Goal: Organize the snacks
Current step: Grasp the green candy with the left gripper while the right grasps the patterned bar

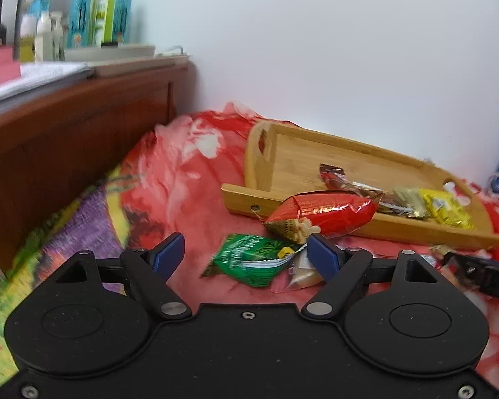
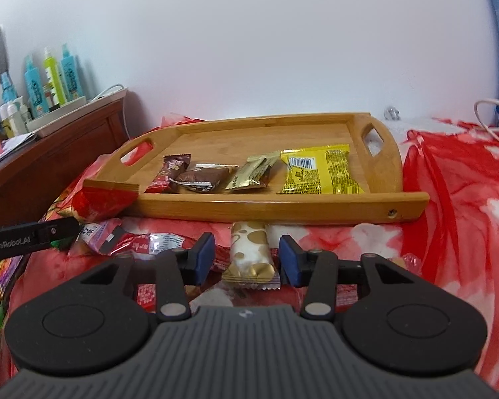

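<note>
A: Where do the snacks sit?

B: Four lie in the wooden tray on the red blanket: a yellow packet at the right end, then a gold packet, a brown bar and a dark red wrapper to its left. The rest lie loose on the blanket in front of the tray.

A: Which ones are loose?

B: A big red bag leans against the tray's near rail. A green packet lies just in front of it. A white-and-gold bar lies just below the tray's front rail, and a red-and-silver packet sits to its left.

A: And the left gripper?

B: Its jaws are spread wide, holding nothing, with the green packet between and beyond the blue pads.

A: The right gripper?

B: Also spread, one finger either side of the white-and-gold bar, not touching it.

A: Anything else?

B: Bottles stand on a wooden headboard at left.
</note>
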